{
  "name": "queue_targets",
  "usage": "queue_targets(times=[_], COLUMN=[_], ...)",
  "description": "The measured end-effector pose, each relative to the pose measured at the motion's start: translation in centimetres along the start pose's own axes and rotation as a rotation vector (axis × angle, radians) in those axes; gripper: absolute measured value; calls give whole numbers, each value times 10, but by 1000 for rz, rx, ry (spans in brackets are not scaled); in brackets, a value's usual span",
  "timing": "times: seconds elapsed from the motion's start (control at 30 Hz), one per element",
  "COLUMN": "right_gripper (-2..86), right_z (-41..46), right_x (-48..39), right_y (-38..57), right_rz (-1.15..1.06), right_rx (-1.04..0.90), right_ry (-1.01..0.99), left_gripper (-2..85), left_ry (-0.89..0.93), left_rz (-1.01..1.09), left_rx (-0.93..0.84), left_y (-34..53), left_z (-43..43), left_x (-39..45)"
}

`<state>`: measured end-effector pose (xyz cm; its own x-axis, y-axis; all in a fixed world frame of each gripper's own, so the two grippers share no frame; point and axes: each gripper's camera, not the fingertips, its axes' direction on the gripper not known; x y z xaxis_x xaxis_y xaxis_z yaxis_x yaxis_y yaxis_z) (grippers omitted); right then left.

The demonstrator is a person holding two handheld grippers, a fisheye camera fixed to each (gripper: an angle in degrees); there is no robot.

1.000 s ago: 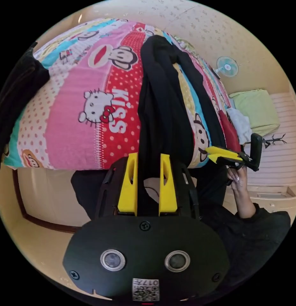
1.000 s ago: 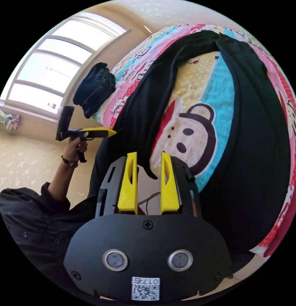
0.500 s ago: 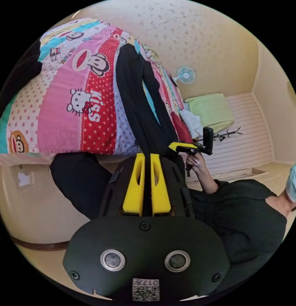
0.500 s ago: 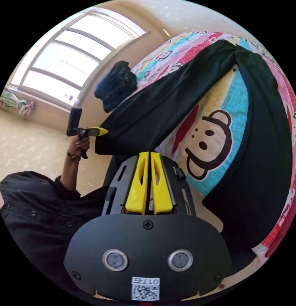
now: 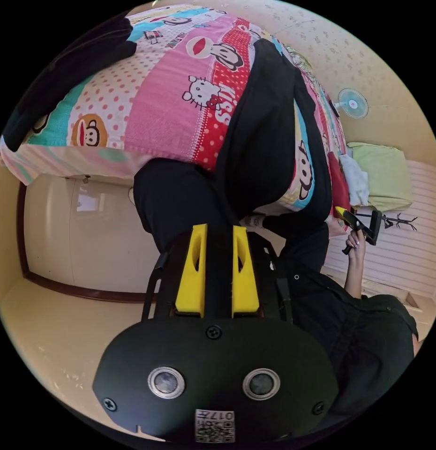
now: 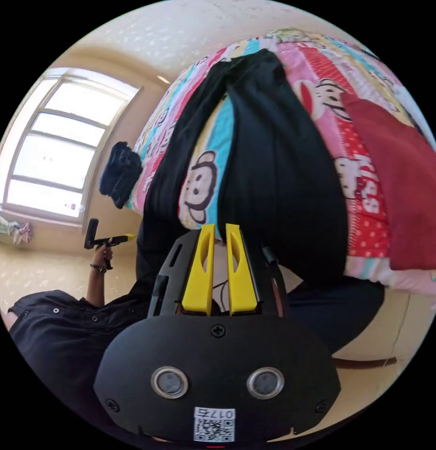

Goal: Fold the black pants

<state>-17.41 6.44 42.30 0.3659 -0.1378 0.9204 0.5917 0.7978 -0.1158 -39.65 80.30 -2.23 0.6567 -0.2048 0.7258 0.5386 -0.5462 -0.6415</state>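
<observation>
Looking along my left gripper (image 5: 218,229), I see the black pants (image 5: 260,140) lying lengthwise away from me on the cartoon bedsheet (image 5: 161,98), both legs running up the bed and their near ends hanging over its edge; dark cloth fills the narrow gap between the left jaws, so I judge them clamped on that end. My right gripper (image 6: 220,228) sits at the other leg's hem, jaws a slit apart, grip unclear. The sheet reads "Kiss".
</observation>
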Motion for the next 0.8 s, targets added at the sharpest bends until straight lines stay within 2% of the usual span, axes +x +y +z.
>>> queue_targets(times=[0.07, 0.2, 0.33, 0.53, 0.63, 0.77, 0.8], right_gripper=[85, 115, 126, 103, 50, 32, 31], right_z=[-25, -33, -12, 4, -4, -32, -36], right_x=[43, 89, 118, 133, 144, 122, 116], right_y=[15, 36, 54, 74, 80, 98, 99], right_rz=[98, 164, 128, 76, 115, -42, -76], right_rx=[30, 30, -23, 3, -47, 23, 35], right_ry=[125, 218, 192, 198, 89, -334, -379], left_gripper=[87, 81, 76, 73, 76, 95, 98], left_ry=[-32, 5, 150, 184, 303, 450, 469], left_rz=[3, 76, 243, 420, 491, 526, 554], left_rx=[15, 97, 129, 113, 85, 42, 30], left_y=[4, 6, 0, -14, -30, -52, -57], left_z=[-6, -26, -38, -34, -18, 1, 5], left_x=[8, 41, 94, 168, 204, 256, 277])
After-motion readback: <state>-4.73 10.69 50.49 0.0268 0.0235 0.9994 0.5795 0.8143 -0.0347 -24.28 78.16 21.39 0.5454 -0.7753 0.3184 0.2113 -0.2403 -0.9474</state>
